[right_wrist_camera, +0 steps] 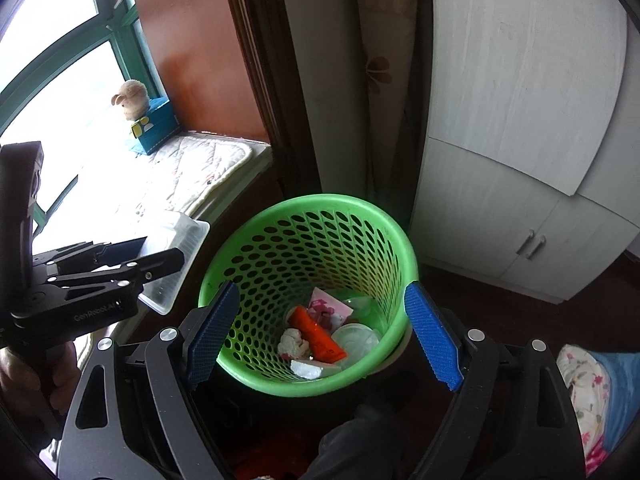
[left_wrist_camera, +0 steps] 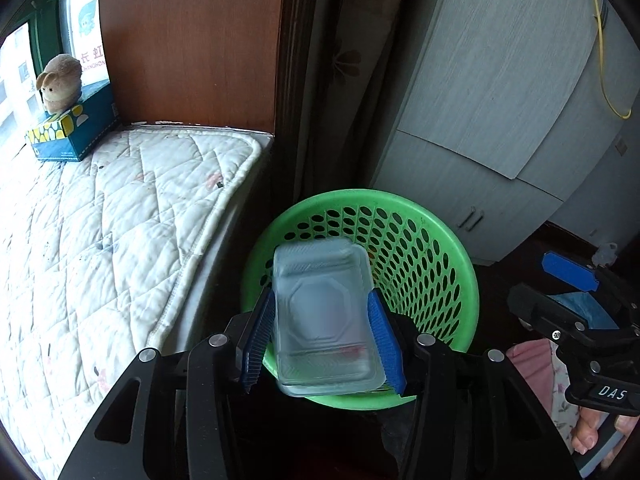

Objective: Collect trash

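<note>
My left gripper (left_wrist_camera: 322,324) is shut on a clear plastic food container (left_wrist_camera: 324,316) and holds it over the near rim of the green perforated basket (left_wrist_camera: 432,240). In the right wrist view the left gripper (right_wrist_camera: 136,252) with the container (right_wrist_camera: 176,256) is left of the basket (right_wrist_camera: 280,240). My right gripper (right_wrist_camera: 320,328) is open and empty, its blue pads either side of the basket's near rim. Inside the basket lie an orange wrapper (right_wrist_camera: 316,334), a pink packet (right_wrist_camera: 328,306), crumpled white paper (right_wrist_camera: 294,342) and clear plastic lids (right_wrist_camera: 354,338). The right gripper (left_wrist_camera: 576,280) shows at the right of the left wrist view.
A quilted window-seat mattress (left_wrist_camera: 100,240) lies left of the basket, with a teal tissue box (left_wrist_camera: 76,128) and a plush toy (left_wrist_camera: 60,80) on it. A grey-white wardrobe (left_wrist_camera: 500,120) stands behind and right. A dark wooden post (left_wrist_camera: 296,80) rises behind the basket.
</note>
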Available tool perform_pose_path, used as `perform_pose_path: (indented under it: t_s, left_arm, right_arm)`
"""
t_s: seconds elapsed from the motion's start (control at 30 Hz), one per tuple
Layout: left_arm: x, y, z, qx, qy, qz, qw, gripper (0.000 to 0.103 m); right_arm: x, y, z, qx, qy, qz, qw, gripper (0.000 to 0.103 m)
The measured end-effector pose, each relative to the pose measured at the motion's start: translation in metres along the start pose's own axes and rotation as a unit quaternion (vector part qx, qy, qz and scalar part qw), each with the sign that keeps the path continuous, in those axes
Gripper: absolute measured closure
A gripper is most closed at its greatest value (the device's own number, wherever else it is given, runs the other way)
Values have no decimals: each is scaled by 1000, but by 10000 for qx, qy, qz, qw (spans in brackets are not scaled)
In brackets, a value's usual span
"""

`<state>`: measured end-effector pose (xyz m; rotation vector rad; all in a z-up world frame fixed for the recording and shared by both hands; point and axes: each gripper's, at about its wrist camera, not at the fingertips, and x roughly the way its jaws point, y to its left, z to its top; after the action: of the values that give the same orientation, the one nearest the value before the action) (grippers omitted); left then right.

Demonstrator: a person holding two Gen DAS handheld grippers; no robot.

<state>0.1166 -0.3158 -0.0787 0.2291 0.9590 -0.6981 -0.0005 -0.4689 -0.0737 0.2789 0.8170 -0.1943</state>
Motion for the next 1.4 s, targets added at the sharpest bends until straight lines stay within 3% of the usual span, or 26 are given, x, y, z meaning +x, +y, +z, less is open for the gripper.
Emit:
perform_pose_path:
  t_s: [0.07,0.47,0.5,0.8,1.4]
  left_arm:
    - [0,-1,0,4,-23,18,10000,47]
    - [-14,12,-5,-100,-173,108,9997,38]
    - [-18,15,-6,-106,-213,189,9995,32]
    - [-53,48,-15,-278,-588,759,9950,17]
    - [-118,126,-44,-949,-1003,1592,9776,9]
  right_arm:
    - [0,-2,-1,30,2,5,10000,19]
    - [-2,6,-4,39,0,116,9999,19]
    - [-3,8,-4,39,-1,139,9999,19]
    - [-4,34,-3,-105,-44,334,9994,17]
    - [-8,100,13,-484,-264,750,9957,10]
